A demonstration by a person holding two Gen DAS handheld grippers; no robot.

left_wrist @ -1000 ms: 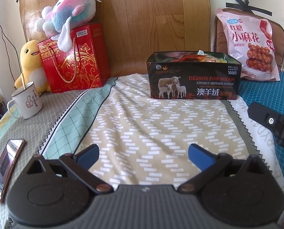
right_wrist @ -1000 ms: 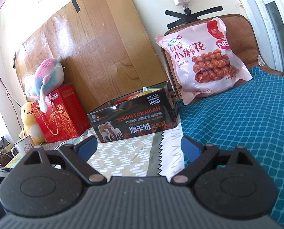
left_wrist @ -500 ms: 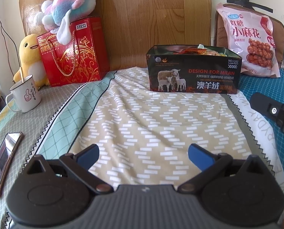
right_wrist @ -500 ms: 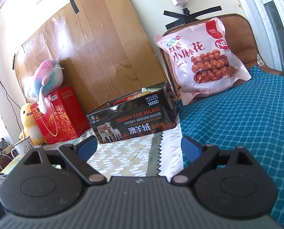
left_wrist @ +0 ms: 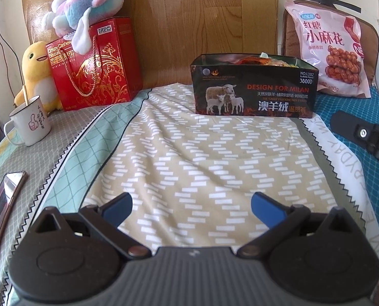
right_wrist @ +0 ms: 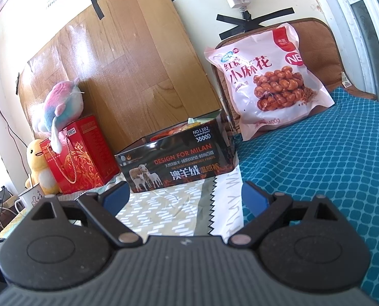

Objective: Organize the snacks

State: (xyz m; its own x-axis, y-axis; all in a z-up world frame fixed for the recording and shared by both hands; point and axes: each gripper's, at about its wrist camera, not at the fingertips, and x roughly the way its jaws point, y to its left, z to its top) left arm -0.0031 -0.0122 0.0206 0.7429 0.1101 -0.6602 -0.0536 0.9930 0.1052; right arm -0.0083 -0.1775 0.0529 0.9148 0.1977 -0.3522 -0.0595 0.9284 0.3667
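Both jaws spread wide, nothing held: left gripper (left_wrist: pixel 190 204) and right gripper (right_wrist: pixel 185 193) above the patterned cloth (left_wrist: pixel 202 158), facing the black box (right_wrist: pixel 175 162). Snack packets already inside it, probably as the collecting place. Pink twisted-dough bag (right_wrist: pixel 267 79) leaning upright on the brown cushion (right_wrist: pixel 327 40), well apart, likely next to fetch.

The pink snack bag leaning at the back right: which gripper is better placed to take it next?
Probably right. The right gripper is open and empty above the blue cloth, nearer the pink snack bag. The left gripper, also open, faces the black box.
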